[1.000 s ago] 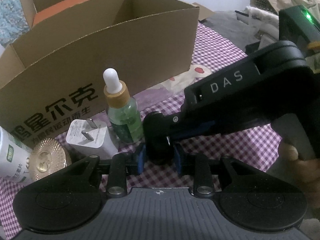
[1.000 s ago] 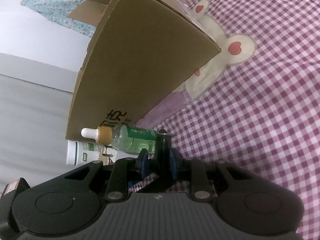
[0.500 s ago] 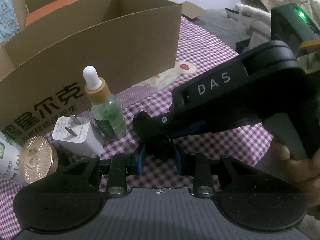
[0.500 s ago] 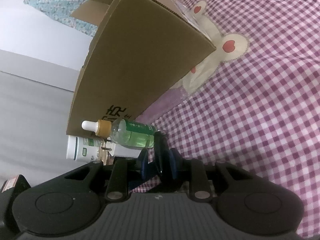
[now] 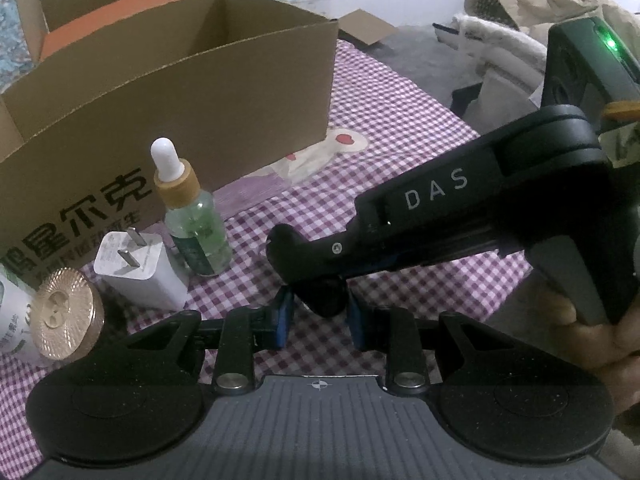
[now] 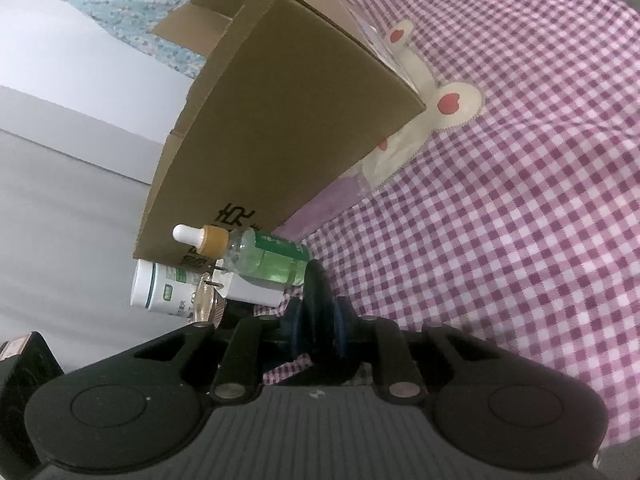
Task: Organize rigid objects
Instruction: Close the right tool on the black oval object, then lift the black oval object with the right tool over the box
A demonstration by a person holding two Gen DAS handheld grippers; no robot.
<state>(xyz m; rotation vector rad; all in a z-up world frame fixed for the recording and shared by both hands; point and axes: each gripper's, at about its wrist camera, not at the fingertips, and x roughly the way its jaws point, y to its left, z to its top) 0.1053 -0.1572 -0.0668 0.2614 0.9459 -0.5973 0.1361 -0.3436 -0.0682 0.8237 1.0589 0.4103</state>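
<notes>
Left gripper: fingers clamped on a small black rounded object, one blue pad at each side of it. Right gripper: reaches in from the right of the left fingers, body marked "DAS", handle in the person's right hand. Its fingers have just been closing, with the same black object between them. In the right wrist view the object shows edge-on as a narrow dark slab, both blue pads pressed to its sides. So the object is gripped from two directions, held above a purple-and-white checked cloth; whether it touches the cloth cannot be told. Beyond and to the left of the left fingers, standing on the cloth: a clear dropper bottle of green liquid with white bulb and tan collar, upright. Just beside it, nearer the fingers, a white two-prong plug adapter. Further left, a gold ribbed round lid in front of a white cylindrical bottle with green print. Behind all these, an open brown cardboard box with black printed characters. A cream rabbit patch with red hearts lies on the cloth at the box's far corner.
</notes>
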